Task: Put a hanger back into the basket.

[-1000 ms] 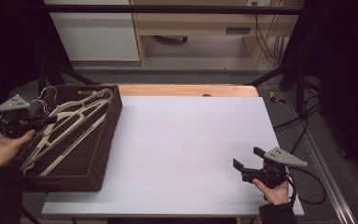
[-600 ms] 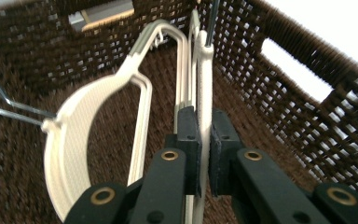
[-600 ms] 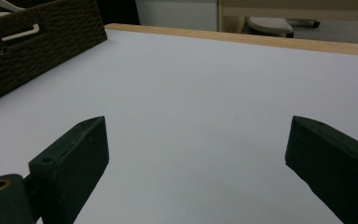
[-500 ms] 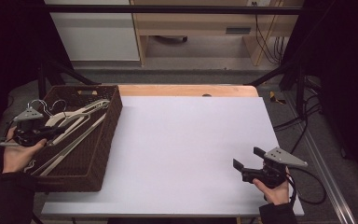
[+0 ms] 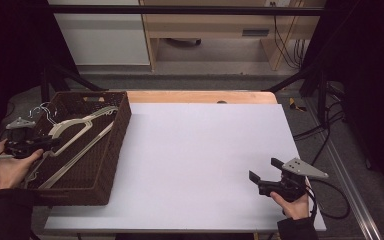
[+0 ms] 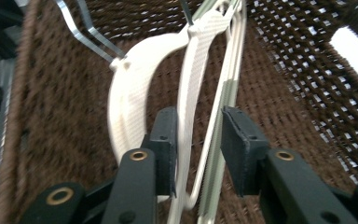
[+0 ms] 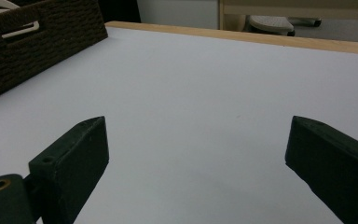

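Woven brown basket (image 5: 111,150) holds white hangers (image 6: 189,88); left gripper (image 6: 198,140) straddles one, unclenched; right gripper (image 5: 264,172) released.

Looks like a lab or recording workspace, not a home. White-topped table (image 5: 205,160) with a wooden far edge sits inside a black metal frame (image 5: 180,9), dark curtain-like surround at both sides. Loose cables (image 5: 285,45) hang by the wooden bench (image 5: 205,25) behind, more cables (image 5: 325,125) on the grey floor at right. White cabinet (image 5: 100,35) against the back wall. Woven brown basket (image 5: 107,150) of clothes hangers (image 5: 75,130) is the one household prop, staged on the table's left end.
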The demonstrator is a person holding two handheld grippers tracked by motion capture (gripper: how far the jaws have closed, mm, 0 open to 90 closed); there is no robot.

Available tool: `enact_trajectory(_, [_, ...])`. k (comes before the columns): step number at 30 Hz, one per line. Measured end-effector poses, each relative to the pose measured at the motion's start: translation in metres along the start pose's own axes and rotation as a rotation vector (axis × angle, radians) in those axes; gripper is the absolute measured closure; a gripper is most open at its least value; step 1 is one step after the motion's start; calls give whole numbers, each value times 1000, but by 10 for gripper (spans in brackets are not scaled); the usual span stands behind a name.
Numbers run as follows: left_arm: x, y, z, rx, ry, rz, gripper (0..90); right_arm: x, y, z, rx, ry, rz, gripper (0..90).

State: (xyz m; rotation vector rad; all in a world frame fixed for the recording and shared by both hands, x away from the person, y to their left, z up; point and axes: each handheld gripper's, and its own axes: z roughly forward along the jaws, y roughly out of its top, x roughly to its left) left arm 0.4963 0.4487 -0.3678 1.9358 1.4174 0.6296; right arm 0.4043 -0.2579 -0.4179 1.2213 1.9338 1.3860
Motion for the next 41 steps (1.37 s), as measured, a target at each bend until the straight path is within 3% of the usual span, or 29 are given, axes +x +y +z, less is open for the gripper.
enact_trajectory(1, [2,-1,-2,23,11,5,644,0,0,0,1,0,-1,65])
enact_trajectory(6, [4,-6,-8,16,18,-18,619,0,0,0,2,2,-5,65])
enact_trajectory(10, [-5,-8,-17,-49,2,-16,619,0,0,-1,0,0,1,65])
enact_trajectory(13, [-21,-7,-29,-121,-39,18,578,-1,0,-2,-4,-4,5,65])
enact_trajectory(14, [-32,-6,-36,-166,-68,34,547,-1,1,-2,-7,2,11,64])
enact_trajectory(16, [-37,-5,-39,-187,-79,42,476,-1,1,-3,-11,-1,15,64])
enact_trajectory(17, [-49,-4,-44,-235,-108,44,453,-1,1,-4,-12,-3,15,63])
enact_trajectory(24, [-99,-1,-53,-365,-208,71,245,-1,2,-5,-21,-3,9,59])
enact_trajectory(25, [-108,-1,-52,-385,-237,75,227,-1,2,-6,-24,0,7,59])
enact_trajectory(28, [-129,-1,-46,-402,-266,96,144,-1,2,-7,-27,2,7,56])
enact_trajectory(33, [-155,-3,-35,-398,-308,139,102,-2,3,-9,-38,11,-2,52])
enact_trajectory(37, [-166,-9,-30,-417,-349,147,95,-3,4,-12,-50,12,-4,51])
enact_trajectory(41, [-174,-15,-24,-409,-358,147,86,-4,5,-14,-56,16,-8,50])
